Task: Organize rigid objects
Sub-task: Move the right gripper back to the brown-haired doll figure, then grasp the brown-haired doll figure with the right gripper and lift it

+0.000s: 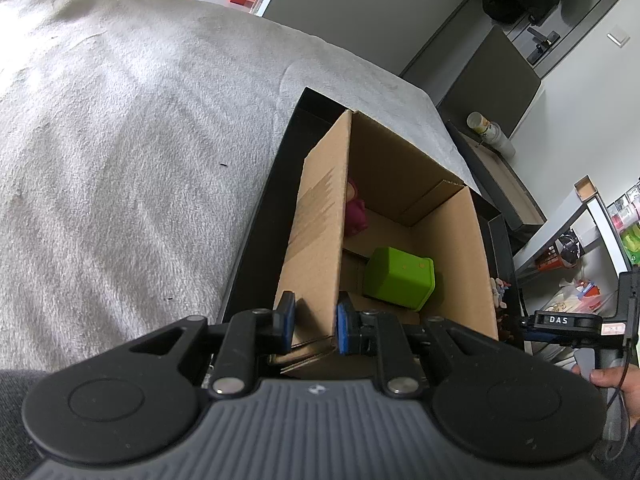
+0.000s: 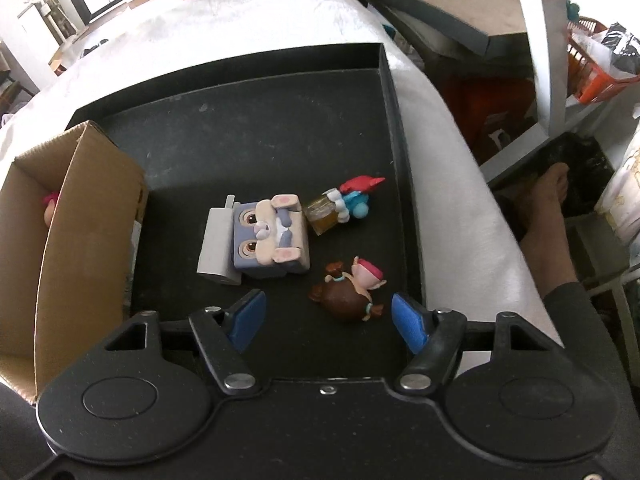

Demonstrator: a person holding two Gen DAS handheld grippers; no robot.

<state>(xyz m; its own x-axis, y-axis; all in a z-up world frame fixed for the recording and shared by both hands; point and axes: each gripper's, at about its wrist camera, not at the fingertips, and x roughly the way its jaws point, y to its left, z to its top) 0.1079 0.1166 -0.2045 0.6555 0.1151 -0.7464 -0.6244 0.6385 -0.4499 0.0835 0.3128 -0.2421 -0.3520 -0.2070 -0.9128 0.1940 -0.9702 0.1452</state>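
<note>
A cardboard box point(image 1: 400, 168) stands in a black tray point(image 1: 272, 200) and holds a green cube point(image 1: 400, 278) and a pink figure point(image 1: 355, 212). My left gripper point(image 1: 315, 322) is shut on the box's near wall, one blue pad on each side of it. In the right wrist view the tray point(image 2: 240, 128) carries a rabbit-faced block point(image 2: 272, 236), a pale grey block point(image 2: 218, 240) against it, a small blue-and-red figure point(image 2: 352, 200) with an amber jar, and a brown-haired doll point(image 2: 348, 296). My right gripper point(image 2: 328, 316) hangs open over the tray. The doll lies between its fingertips, untouched.
The tray rests on a surface covered with a grey fleece blanket point(image 1: 120, 140). The cardboard box point(image 2: 92, 208) fills the tray's left end. Right of the blanket edge are a person's bare foot point(image 2: 548, 200), a shelf frame and an orange basket point(image 2: 592, 76).
</note>
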